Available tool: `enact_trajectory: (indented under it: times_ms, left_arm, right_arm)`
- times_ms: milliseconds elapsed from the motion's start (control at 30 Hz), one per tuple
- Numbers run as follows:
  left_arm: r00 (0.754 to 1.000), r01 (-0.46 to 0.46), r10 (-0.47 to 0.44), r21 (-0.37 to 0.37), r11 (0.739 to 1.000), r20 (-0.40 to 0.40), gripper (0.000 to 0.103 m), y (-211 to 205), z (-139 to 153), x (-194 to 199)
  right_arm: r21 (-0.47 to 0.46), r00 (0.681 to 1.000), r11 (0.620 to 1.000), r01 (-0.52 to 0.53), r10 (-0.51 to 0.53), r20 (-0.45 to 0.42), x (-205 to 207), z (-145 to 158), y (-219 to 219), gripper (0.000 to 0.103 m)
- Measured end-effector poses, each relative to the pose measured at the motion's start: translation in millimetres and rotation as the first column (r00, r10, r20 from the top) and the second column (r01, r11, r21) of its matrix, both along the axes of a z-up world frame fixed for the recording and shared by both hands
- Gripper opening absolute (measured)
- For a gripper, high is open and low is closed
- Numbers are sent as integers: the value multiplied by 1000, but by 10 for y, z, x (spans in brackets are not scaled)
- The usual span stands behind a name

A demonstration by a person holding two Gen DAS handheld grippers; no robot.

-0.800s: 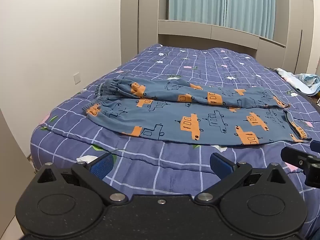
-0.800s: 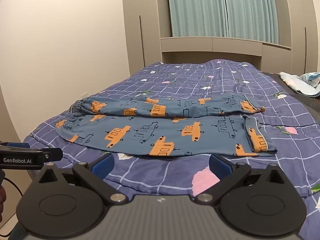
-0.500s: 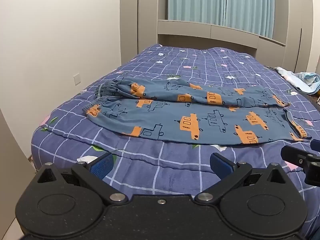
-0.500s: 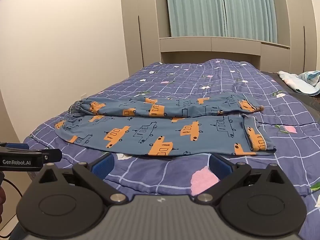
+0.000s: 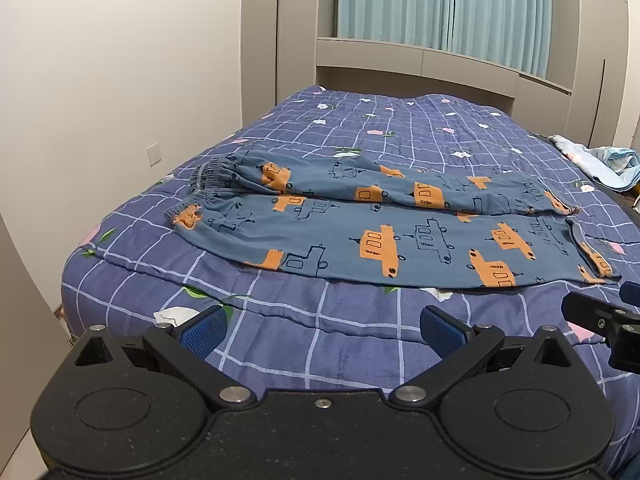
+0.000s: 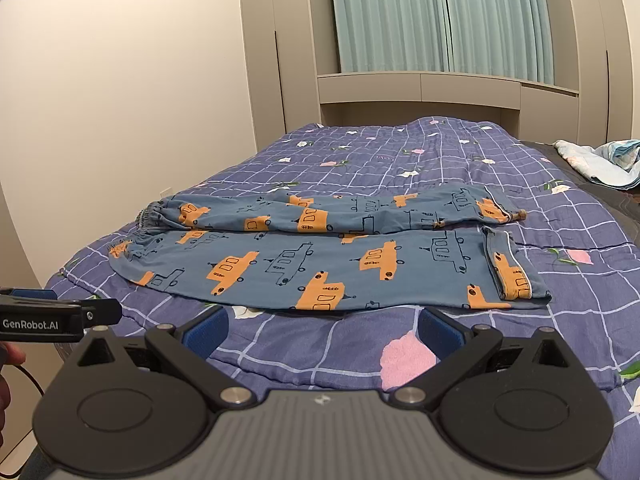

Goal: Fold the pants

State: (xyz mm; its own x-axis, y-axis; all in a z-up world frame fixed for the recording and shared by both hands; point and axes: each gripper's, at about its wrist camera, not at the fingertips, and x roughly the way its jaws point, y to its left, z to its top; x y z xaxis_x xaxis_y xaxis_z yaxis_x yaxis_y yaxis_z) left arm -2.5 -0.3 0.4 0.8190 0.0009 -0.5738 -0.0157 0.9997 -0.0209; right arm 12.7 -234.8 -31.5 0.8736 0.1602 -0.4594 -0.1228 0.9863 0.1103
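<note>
Nothing folded yet: the blue cotton pants with orange car prints (image 5: 400, 236) lie spread flat across the purple checked quilt on the bed (image 5: 400, 136), both legs side by side, waistband to your left, cuffs to your right. Every fold is still ahead of you. Your left tool (image 5: 324, 326) hovers wide open and empty, just short of the near leg's edge. Your right tool (image 6: 322, 326) is equally agape, holding nothing, near the cuff end.

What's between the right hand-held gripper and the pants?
Only bare quilt lies between the right hand-held gripper and the near edge of the pants; the right wrist view shows it.
</note>
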Motion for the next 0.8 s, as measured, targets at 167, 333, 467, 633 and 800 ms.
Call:
enact_trajectory:
  times_ms: [167,333,467,633,800]
  left_arm:
    - [1000,0,0,0,1000,0,102,1,-1,-1]
    - [1000,-1,1,-1,1000,0,102,3,-2,-3]
    - [1000,0,0,0,1000,0,102,1,-1,0]
    - [1000,0,0,0,1000,-1,102,2,0,-1]
    - [1000,0,0,0,1000,0,102,0,0,0]
  right_arm:
    - [0,1000,1000,1,-1,0,-4,3,1,103]
    - [0,1000,1000,1,-1,1,-6,12,1,103]
    - [1,1000,1000,2,-2,1,-5,14,5,103]
    - [-2,1000,1000,-1,1,5,-5,18,8,103]
    - [-2,1000,1000,-1,1,5,-4,21,10,103]
